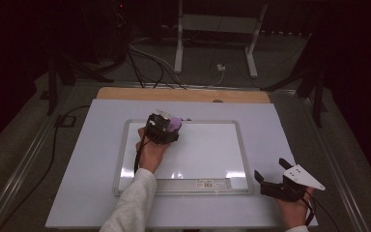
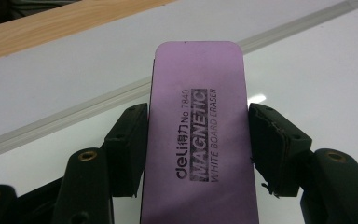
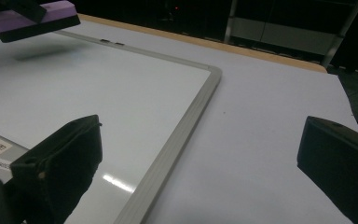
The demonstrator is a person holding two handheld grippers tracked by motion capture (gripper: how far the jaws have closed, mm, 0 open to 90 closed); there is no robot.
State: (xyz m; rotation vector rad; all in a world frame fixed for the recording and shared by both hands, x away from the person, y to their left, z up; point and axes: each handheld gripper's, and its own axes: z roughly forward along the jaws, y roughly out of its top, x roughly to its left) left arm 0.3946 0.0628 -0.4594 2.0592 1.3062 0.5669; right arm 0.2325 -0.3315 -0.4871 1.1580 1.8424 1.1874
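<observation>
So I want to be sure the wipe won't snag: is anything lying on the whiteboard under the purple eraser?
Nothing visible: the whiteboard is bare beneath the purple eraser clamped in the left gripper.

The purple eraser (image 2: 196, 135) carries dark print along its top face in the left gripper view: the brand "deli" followed by two characters too small to make out, then "No 7840", the large word "MAGNETIC" in a dark block, and "WHITE BOARD ERASER" beneath it (the lines run lengthwise down the eraser). The whiteboard (image 1: 193, 150) bears a small white label (image 1: 206, 183) on its near frame edge with a barcode-like mark, its print too small to read.
</observation>
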